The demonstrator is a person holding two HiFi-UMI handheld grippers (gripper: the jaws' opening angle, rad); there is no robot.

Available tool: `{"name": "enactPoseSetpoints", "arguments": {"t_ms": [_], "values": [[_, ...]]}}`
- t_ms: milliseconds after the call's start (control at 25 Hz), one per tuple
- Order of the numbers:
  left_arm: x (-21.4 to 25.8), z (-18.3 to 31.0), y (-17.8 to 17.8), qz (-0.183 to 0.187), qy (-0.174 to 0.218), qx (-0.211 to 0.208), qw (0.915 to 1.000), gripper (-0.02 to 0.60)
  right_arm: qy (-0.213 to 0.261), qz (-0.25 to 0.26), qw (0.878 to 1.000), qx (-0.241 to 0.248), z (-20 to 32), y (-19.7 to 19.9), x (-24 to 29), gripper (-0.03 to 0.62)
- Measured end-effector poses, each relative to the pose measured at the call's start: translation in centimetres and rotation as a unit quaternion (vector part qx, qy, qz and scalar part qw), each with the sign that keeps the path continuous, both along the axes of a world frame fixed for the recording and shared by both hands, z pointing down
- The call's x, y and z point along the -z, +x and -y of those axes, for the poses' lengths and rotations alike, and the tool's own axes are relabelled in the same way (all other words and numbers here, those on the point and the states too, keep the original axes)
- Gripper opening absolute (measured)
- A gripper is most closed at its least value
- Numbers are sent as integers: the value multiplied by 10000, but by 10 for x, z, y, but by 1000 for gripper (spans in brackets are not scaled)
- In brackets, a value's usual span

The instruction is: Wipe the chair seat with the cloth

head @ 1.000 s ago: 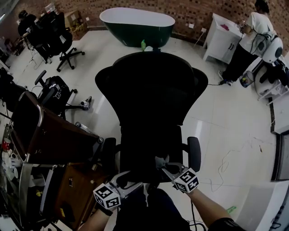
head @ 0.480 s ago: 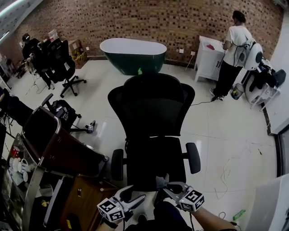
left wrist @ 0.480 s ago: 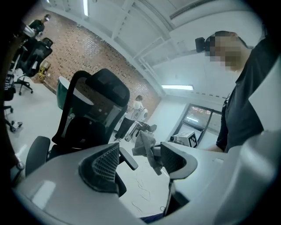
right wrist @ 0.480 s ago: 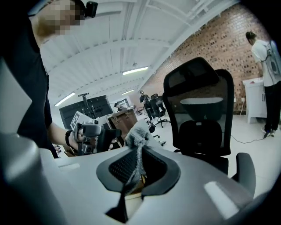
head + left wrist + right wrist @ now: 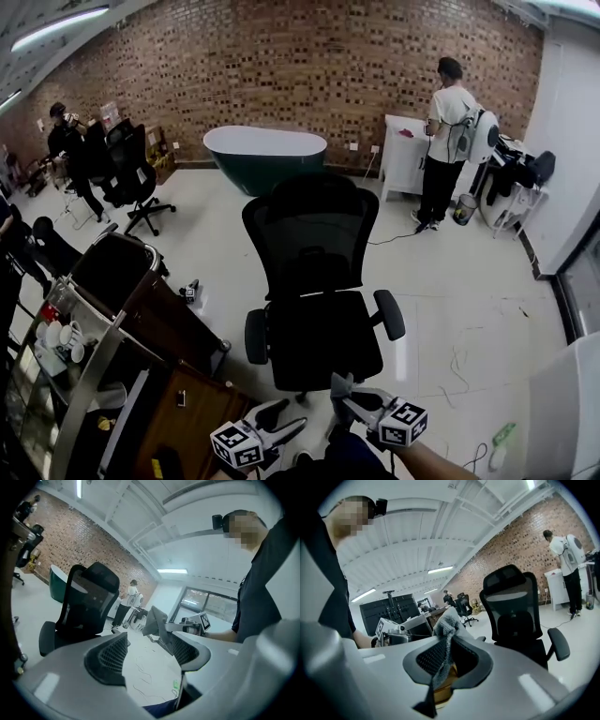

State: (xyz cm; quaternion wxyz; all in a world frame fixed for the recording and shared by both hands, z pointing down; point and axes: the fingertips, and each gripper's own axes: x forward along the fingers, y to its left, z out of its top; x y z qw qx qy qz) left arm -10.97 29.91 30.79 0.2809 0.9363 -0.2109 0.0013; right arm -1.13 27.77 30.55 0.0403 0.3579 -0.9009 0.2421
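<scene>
Short of the chair seat (image 5: 323, 339), my right gripper (image 5: 448, 654) pinches the grey cloth (image 5: 447, 623), seemingly poised for wiping, while my left gripper (image 5: 150, 651) hangs spread wide, empty.

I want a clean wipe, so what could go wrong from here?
Only a thin strip of the cloth sits in the shut right claw; it might slip out when dragged. The chair stands free on the glossy floor and might swivel or roll under pressure, with the open left claw not steadying it.
</scene>
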Motion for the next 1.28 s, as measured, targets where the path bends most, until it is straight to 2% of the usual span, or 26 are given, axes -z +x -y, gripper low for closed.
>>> {"name": "enactPoseSetpoints", "arguments": {"t_ms": [200,480,600,800,1280], "values": [[19,-29,-4,-102,125,-11,9999,319,125,12,9999,-86,-47,2,20,35],[40,-47,8,-149,285,208,9993,319,175,285,9994,-42,-75,21,46,35],[49,-49,16,-222,359,368,9984,318,199,412,9989,47,-80,34,58,35],[59,-56,27,-266,440,565,9971,318,301,235,9992,111,-85,54,61,34],[87,-69,43,-148,746,623,9952,318,454,418,9981,35,-91,78,80,34]]}}
